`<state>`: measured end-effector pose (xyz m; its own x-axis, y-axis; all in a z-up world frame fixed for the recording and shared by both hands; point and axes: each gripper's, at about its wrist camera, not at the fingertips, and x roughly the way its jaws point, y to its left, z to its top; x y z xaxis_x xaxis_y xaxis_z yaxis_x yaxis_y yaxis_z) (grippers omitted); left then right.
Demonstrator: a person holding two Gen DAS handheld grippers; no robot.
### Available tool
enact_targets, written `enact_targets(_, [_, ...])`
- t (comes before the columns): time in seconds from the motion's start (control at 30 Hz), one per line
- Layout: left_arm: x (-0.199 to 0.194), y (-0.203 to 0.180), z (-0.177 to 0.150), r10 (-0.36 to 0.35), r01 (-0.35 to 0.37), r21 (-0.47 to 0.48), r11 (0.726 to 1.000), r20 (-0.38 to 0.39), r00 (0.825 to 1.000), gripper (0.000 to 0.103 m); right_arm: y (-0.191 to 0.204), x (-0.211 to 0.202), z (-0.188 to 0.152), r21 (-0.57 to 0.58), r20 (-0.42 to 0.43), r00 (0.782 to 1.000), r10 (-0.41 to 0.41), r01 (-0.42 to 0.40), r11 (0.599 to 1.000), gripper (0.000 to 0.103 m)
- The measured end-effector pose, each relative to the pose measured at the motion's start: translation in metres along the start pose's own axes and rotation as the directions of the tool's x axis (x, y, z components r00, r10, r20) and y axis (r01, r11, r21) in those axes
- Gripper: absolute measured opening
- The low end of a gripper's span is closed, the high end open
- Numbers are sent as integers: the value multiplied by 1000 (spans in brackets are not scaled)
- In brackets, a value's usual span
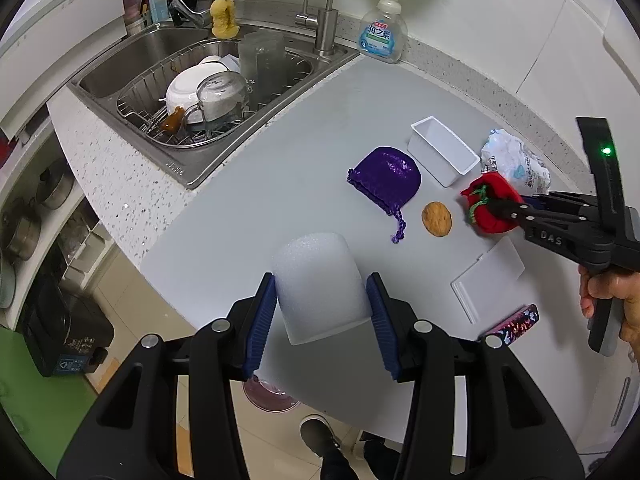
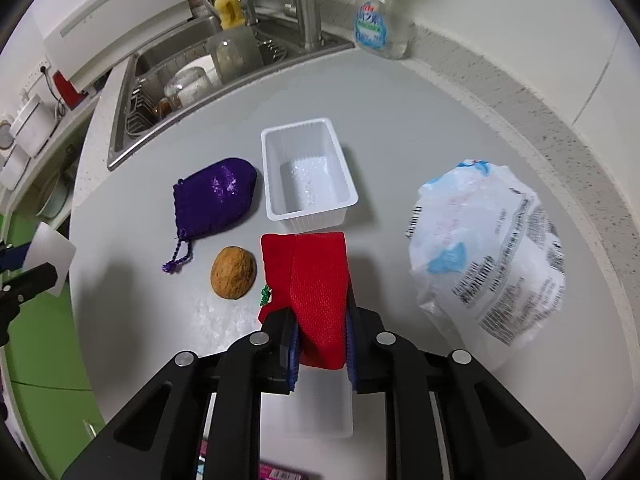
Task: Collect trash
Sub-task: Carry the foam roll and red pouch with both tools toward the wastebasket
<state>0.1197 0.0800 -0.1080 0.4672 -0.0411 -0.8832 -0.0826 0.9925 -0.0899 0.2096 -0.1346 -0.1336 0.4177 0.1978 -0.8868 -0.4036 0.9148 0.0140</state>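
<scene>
My left gripper [image 1: 322, 292] is shut on a white foam piece [image 1: 320, 284] held above the front of the grey counter. My right gripper [image 2: 322, 340] is shut on a red pouch [image 2: 316, 288] with a green cord, low over the counter; the pouch also shows in the left wrist view [image 1: 490, 204]. A brown walnut [image 2: 233, 267] lies just left of the pouch. A purple drawstring pouch [image 2: 214, 196] lies further left. An empty white plastic tray [image 2: 308, 172] stands beyond the red pouch. A crumpled white plastic wrapper [image 2: 488, 252] lies to the right.
A sink [image 1: 132, 56] with a dish rack and dishes is at the back left. A soap bottle [image 1: 382, 28] stands by the wall. A flat white lid [image 1: 488, 280] and a colourful small packet [image 1: 516, 322] lie near the counter's front edge. A dark bin [image 1: 64, 332] stands on the floor.
</scene>
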Motion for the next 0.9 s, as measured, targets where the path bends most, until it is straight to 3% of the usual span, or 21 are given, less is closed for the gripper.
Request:
enact_targets(0.33, [-26, 13, -25, 6, -5, -12, 1000, 24, 1000, 46, 29, -47, -16, -38, 69, 997, 30, -27, 999, 16])
enact_targets(0.6, [-53, 41, -69, 38, -36, -46, 998, 34, 999, 46, 90, -76, -36, -116, 95, 991, 97, -86, 989, 16])
enact_targets(0.9, [-64, 84, -135, 80, -80, -108, 991, -3, 997, 46, 172, -66, -66, -206, 35, 983, 178, -167, 964, 16])
